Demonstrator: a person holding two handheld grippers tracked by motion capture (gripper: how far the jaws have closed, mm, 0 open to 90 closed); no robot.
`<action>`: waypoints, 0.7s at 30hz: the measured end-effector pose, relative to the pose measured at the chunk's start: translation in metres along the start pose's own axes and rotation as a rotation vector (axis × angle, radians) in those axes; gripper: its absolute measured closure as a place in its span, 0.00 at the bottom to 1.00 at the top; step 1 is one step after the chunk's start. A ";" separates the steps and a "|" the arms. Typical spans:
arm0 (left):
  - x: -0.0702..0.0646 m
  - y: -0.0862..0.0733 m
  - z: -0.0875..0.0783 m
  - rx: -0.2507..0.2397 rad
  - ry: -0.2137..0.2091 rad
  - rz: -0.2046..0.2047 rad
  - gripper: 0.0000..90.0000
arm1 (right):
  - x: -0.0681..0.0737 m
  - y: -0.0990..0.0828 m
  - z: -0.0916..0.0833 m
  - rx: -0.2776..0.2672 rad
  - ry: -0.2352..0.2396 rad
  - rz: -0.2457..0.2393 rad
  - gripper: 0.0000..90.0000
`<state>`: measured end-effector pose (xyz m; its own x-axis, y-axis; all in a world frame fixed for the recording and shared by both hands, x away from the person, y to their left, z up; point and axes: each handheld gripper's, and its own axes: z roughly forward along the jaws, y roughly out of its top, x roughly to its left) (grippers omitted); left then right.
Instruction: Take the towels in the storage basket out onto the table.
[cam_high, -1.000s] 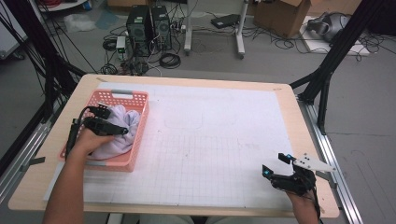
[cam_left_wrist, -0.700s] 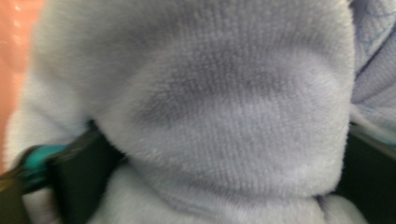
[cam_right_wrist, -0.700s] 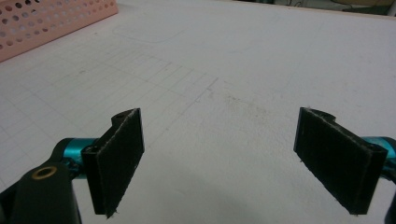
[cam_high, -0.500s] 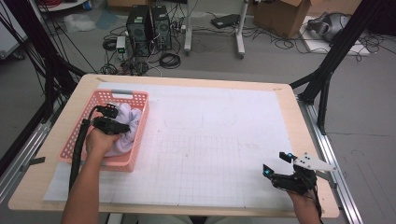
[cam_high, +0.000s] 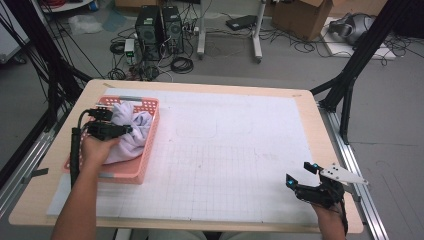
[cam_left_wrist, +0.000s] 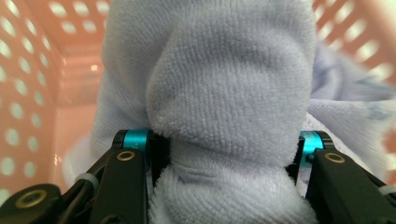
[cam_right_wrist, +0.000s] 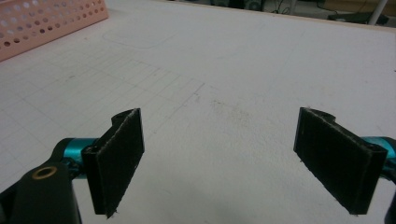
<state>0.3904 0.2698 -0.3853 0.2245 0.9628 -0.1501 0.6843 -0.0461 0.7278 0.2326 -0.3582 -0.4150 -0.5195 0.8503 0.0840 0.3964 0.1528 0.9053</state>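
Left gripper (cam_high: 125, 129), at about nine o'clock on the table (cam_high: 300, 107), reaches into the pink basket (cam_high: 150, 145) and has a thick fold of the pale lilac towel (cam_high: 132, 137) between its jaws. In the left gripper view those jaws have just been closing, and the pads now press in on both flanks of the bunched towel (cam_left_wrist: 229, 107), which bulges above the pinch; the cloth counts as gripped. The rest of the towel lies heaped in the basket, spilling toward the wall nearer the table's centre.

The coming move likely turns on one relation: the towel sits directly ahead of the left gripper, inside the basket's walls, so the way out is upward first and only then across, toward three o'clock, where the white gridded mat (cam_high: 235, 165) lies open. The basket's long axis runs roughly from six to twelve o'clock, so its long wall stands between the towel and the mat.

The right gripper (cam_high: 300, 176) rests at about five o'clock near the table's front edge, well apart from the basket, its jaws spread wide with nothing between the pads (cam_right_wrist: 119, 158). The left hand is by far the nearer to the cloth.
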 end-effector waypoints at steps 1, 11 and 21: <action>0.002 0.000 -0.005 -0.041 -0.023 -0.010 0.59 | 0.000 0.000 0.000 0.000 0.000 0.001 0.16; 0.012 -0.005 -0.043 -0.367 -0.200 -0.026 0.59 | 0.002 0.000 0.001 0.002 -0.001 -0.003 0.16; 0.014 -0.007 -0.066 -0.568 -0.318 0.015 0.58 | 0.004 0.000 0.002 -0.003 0.028 -0.010 0.16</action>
<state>0.3429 0.3010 -0.3486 0.4850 0.8337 -0.2642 0.2254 0.1728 0.9588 0.2321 -0.3538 -0.4160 -0.5444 0.8344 0.0860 0.3883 0.1598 0.9075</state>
